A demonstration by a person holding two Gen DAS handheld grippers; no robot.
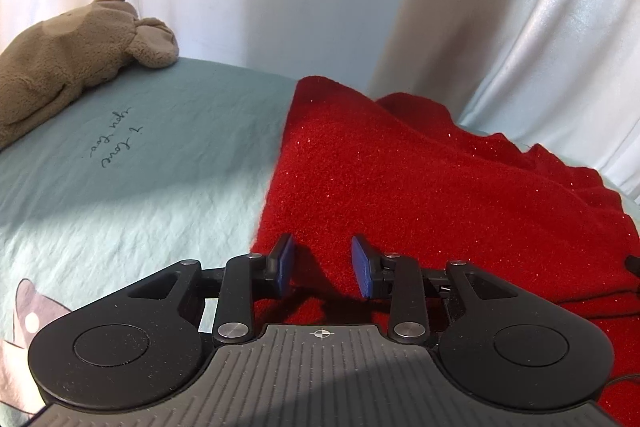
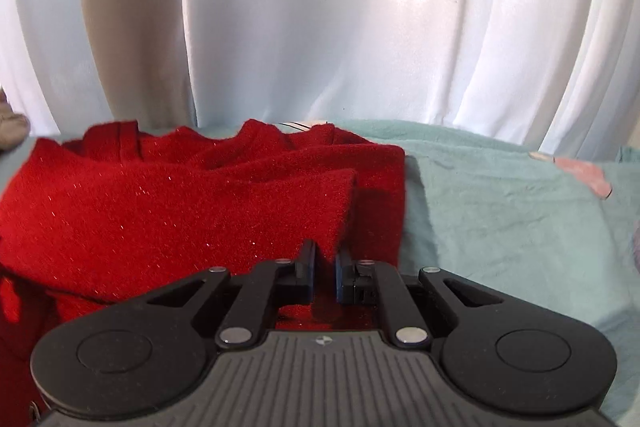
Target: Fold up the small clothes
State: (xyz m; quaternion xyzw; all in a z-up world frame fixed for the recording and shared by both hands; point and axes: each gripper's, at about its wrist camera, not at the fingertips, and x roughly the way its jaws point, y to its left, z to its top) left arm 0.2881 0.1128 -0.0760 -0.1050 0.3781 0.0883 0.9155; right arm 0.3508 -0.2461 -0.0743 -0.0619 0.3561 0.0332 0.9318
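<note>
Two grippers are over the same red sweater (image 1: 400,187), and they're doing different things. The left gripper (image 1: 323,265) has its blue pads (image 1: 286,263) spread wide apart with nothing between them, just hovering low over the near edge of the fabric close to its left side. The right gripper (image 2: 325,271) is nearly closed, and a folded flap of the sweater's edge comes down right into the narrow gap between its pads (image 2: 310,273), so it looks like it's pinching that corner.

The sweater itself is fuzzy with little glittery threads. It's lying on a pale teal bedsheet (image 1: 140,187), bunched into a few overlapping layers rather than flat, with a scalloped-looking far edge in the left view. From the right view its right side ends in a straight folded edge, and bare sheet stretches out beyond that.

Off to the far left on the sheet there's a tan plush toy (image 1: 72,51), well apart from the sweater. Some handwriting-style print (image 1: 116,141) sits on the sheet between them. White curtains (image 2: 320,19) hang right behind the bed.
</note>
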